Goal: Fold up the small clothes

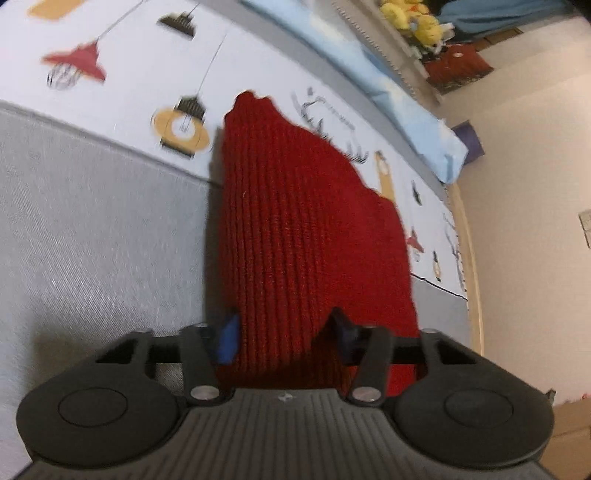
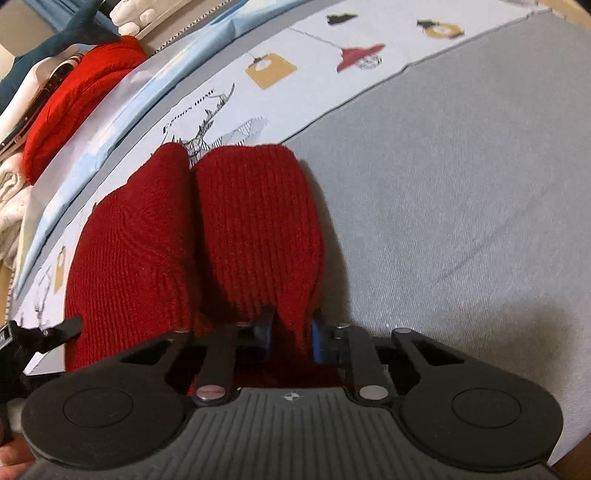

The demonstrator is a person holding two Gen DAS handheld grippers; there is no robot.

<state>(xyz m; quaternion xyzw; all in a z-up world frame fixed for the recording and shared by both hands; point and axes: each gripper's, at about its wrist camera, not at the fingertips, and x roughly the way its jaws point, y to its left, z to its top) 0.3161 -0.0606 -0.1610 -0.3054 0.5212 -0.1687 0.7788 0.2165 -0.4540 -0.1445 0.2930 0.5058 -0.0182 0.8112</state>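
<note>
On the grey bedcover, right tool tilts down pinching red knit.

One red knitted garment lies on the bed, its two ribbed lobes side by side in the right wrist view. Two grippers are at work: the left gripper and the right gripper, each with two blue-padded fingers. One grey sheet and one printed white cloth cover the surface, with one pale blue folded cloth along its far edge. Beyond that sit one red bundle and one cluster of yellow plush toys, too blurred to count singly
</note>
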